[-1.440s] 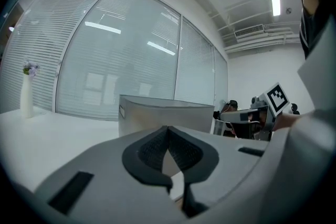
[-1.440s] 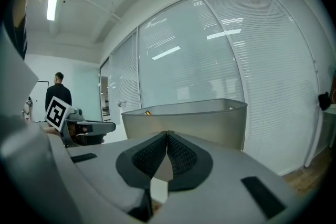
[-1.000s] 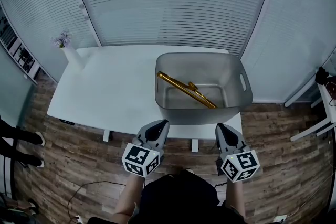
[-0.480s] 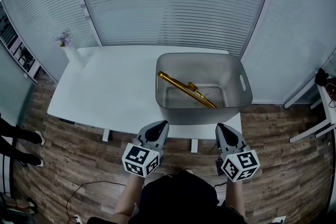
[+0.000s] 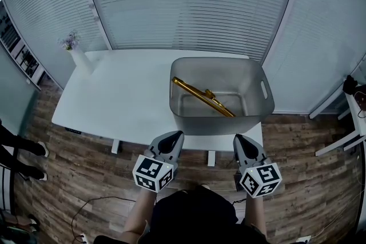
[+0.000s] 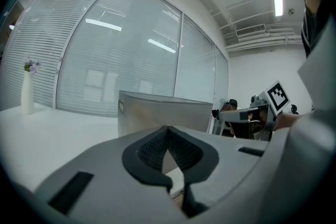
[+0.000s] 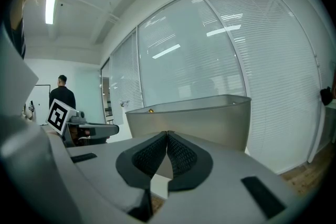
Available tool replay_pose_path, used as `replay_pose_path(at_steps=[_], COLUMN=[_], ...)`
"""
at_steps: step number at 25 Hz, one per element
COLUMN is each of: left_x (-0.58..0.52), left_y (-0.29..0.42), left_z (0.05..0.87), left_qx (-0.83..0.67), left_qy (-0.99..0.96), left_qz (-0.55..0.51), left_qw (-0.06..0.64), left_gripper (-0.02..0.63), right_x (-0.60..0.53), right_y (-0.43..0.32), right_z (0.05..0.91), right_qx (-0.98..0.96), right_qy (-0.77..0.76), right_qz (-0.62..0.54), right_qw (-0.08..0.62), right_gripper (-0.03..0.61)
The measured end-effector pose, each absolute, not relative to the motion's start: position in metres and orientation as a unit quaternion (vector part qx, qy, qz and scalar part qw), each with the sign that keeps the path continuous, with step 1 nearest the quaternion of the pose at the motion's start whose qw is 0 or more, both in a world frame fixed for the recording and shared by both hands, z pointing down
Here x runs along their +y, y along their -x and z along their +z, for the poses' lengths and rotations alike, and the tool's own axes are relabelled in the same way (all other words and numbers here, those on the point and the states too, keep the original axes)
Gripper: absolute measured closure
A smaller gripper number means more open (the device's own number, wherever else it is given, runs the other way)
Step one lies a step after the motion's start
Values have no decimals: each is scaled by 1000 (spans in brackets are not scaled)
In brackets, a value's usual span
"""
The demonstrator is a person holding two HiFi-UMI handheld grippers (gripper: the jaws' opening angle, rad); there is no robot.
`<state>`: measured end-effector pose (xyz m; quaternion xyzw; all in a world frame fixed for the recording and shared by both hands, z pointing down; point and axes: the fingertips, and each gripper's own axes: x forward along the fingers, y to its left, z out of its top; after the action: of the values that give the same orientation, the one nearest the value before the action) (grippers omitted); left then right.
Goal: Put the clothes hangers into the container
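White vase (image 5: pixel 76 61) at the far left corner of the table (image 5: pixel 126 101). Nearer, short of the table's front edge, left gripper (image 5: pixel 176 135) — jaws pressed together, nothing between them. Right of middle on the table, grey container (image 5: pixel 223 124) with gold clothes hangers (image 5: pixel 203 97) lying slantwise inside. Rightmost, right gripper (image 5: pixel 241 138), likewise closed tight and empty, pointed at the container.

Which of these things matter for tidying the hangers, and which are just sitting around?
For the job: gold hangers, already in the grey container; left gripper and right gripper, both shut and empty.
Just there: vase of flowers on the white table.
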<state>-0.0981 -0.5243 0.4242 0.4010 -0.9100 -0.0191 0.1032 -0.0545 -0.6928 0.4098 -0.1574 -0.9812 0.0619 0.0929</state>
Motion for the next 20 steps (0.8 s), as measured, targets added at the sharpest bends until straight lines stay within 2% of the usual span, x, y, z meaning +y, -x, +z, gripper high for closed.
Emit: replay_pose_path(at_steps=[12,20], left_x=[-522,-474], left_y=[94,81], left_z=[419,410], left_qx=[-913,-926], left_qy=[-397,-363], left_qz=[-22,-58], left_qw=[96,86], left_gripper=[604,603], right_x=[-688,-620], right_y=[58,65], right_z=[410,392], right_qx=[-979,-966], right_qy=[164,238], right_qz=[72,72], right_qw=[99,76], right_gripper=[549,549])
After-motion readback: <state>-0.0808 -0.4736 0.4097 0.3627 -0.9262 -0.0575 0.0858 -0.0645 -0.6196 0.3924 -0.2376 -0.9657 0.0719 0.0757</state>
